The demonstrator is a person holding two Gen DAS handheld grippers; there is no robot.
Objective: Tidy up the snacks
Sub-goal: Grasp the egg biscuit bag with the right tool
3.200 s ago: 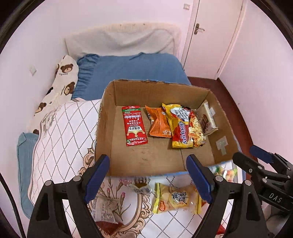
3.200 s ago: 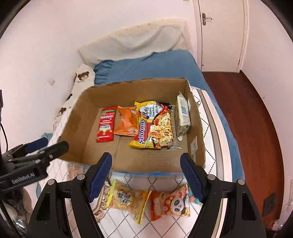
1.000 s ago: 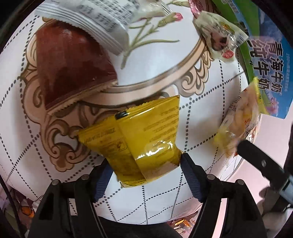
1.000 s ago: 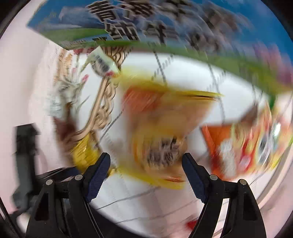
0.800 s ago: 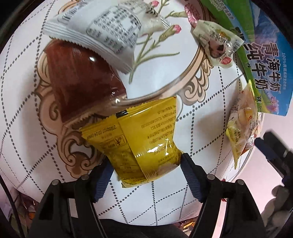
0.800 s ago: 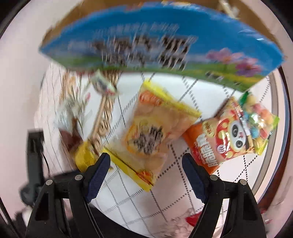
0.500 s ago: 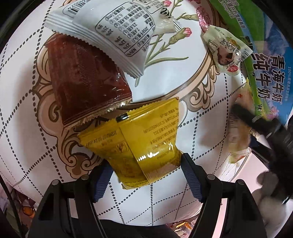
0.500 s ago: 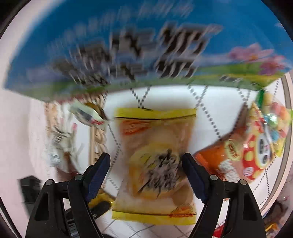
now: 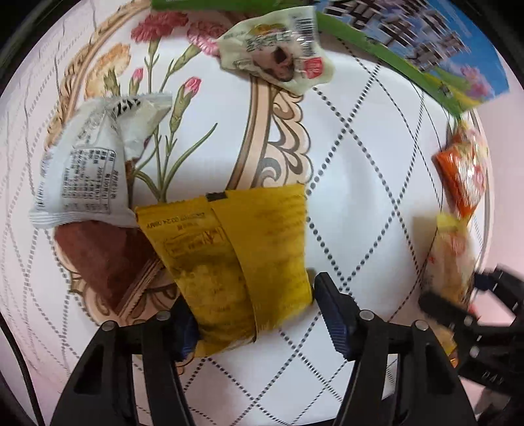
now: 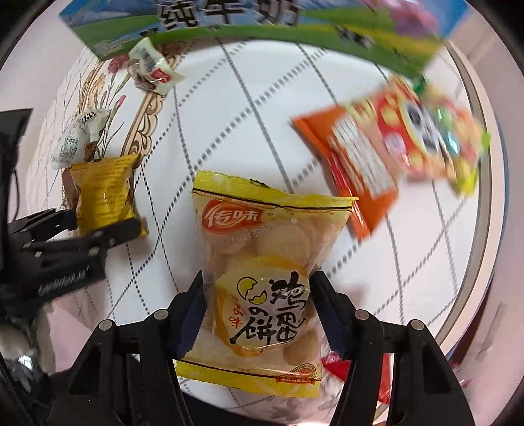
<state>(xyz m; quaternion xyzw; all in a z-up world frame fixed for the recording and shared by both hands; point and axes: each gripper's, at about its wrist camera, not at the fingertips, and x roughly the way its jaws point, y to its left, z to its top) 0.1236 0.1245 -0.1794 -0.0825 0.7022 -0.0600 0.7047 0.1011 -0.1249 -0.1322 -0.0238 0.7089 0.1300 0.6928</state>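
Observation:
My left gripper (image 9: 253,314) is open and straddles the lower end of a plain yellow packet (image 9: 235,259) lying on the patterned bedspread (image 9: 360,147); the packet also shows in the right wrist view (image 10: 103,193). My right gripper (image 10: 258,309) is open, its blue pads close on both sides of a yellow egg-biscuit bag (image 10: 262,281). That bag shows at the right edge of the left wrist view (image 9: 450,259). An orange panda snack bag (image 10: 393,150) lies to the right. The blue-green side of the cardboard box (image 10: 249,23) is at the top.
A white packet (image 9: 88,167) over a dark brown one (image 9: 101,259) lies left of the yellow packet. A small cream wrapped snack (image 9: 278,62) lies near the box wall (image 9: 409,39). The bedspread's edge runs along the right (image 10: 484,183). A red wrapper (image 10: 330,362) peeks from under the biscuit bag.
Both grippers have dropped from above the box to the snacks on the bedspread. The right gripper has centred on the egg-biscuit bag and moved closer; the left stays over the yellow packet.

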